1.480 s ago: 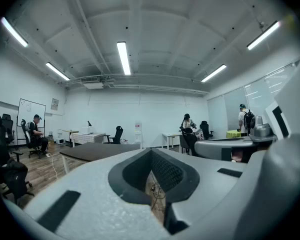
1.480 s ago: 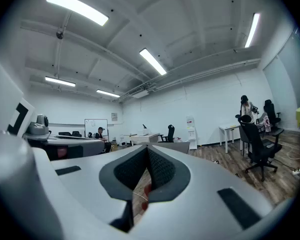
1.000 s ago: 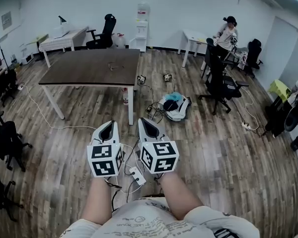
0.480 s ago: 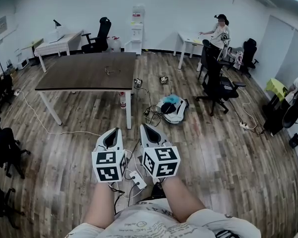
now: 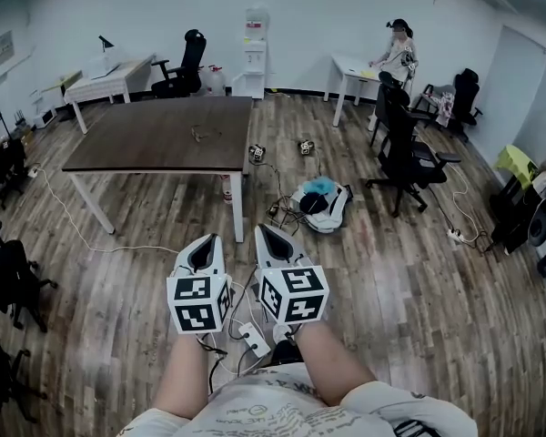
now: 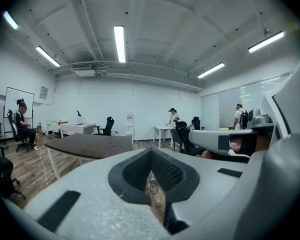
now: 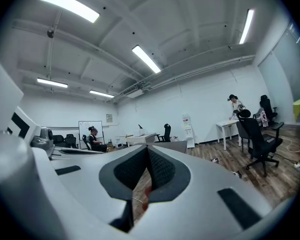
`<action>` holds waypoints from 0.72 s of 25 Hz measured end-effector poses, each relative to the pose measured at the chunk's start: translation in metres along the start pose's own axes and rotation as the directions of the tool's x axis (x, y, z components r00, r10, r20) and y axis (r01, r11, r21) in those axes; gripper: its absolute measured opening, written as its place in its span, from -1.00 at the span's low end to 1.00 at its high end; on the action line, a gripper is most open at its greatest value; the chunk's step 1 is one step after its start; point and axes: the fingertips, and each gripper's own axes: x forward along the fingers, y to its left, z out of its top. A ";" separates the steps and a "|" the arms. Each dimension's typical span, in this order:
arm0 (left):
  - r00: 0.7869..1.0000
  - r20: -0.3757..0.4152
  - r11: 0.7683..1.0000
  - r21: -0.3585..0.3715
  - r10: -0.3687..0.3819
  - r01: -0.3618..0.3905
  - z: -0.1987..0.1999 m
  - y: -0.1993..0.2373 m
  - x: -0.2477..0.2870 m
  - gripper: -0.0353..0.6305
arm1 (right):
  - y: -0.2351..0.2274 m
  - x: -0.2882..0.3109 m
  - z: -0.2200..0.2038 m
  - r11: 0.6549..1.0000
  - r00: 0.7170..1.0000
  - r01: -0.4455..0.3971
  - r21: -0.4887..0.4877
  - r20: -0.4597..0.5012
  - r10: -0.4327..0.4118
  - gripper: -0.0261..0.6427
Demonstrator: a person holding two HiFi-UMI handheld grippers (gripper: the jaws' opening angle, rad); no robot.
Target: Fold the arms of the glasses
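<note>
The glasses [image 5: 200,133] lie small and thin on the dark brown table [image 5: 118,153] across the room, far from both grippers. In the left gripper view the glasses [image 6: 111,145] are a faint mark on the tabletop. My left gripper [image 5: 200,244] and right gripper [image 5: 271,237] are held side by side at waist height over the wood floor, pointing toward the table. Both are shut with nothing in them. The left gripper [image 6: 151,151] and right gripper [image 7: 147,149] show their dark pads meeting at the tips.
A bag [image 5: 320,198] and cables lie on the floor right of the table. A power strip [image 5: 253,335] lies below my hands. Office chairs [image 5: 405,157] stand at right, others at left. White desks and a person [image 5: 396,48] are at the back.
Both grippers have been carried a little toward the table, still side by side and shut. The person at the back right has shifted by the white desk.
</note>
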 end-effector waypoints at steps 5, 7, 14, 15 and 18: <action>1.000 -0.002 1.000 -0.005 0.016 -0.016 0.010 -0.001 0.053 -0.85 | -0.036 0.039 0.007 1.000 1.000 -0.019 -0.005 -0.008 0.019 -0.89; 1.000 -0.006 1.000 -0.008 0.025 -0.025 0.015 -0.002 0.076 -0.85 | -0.052 0.055 0.010 1.000 1.000 -0.027 -0.002 -0.014 0.027 -0.89; 0.998 -0.036 0.999 0.006 0.052 -0.052 0.029 -0.004 0.151 -0.85 | -0.108 0.107 0.020 0.998 0.999 -0.045 0.037 -0.025 0.046 -0.89; 0.998 -0.041 0.998 0.008 0.057 -0.057 0.030 -0.005 0.161 -0.85 | -0.115 0.114 0.021 0.998 0.998 -0.048 0.040 -0.027 0.049 -0.89; 0.996 -0.052 0.997 0.008 0.073 -0.073 0.033 -0.005 0.191 -0.85 | -0.138 0.133 0.022 0.997 0.998 -0.060 0.046 -0.034 0.062 -0.89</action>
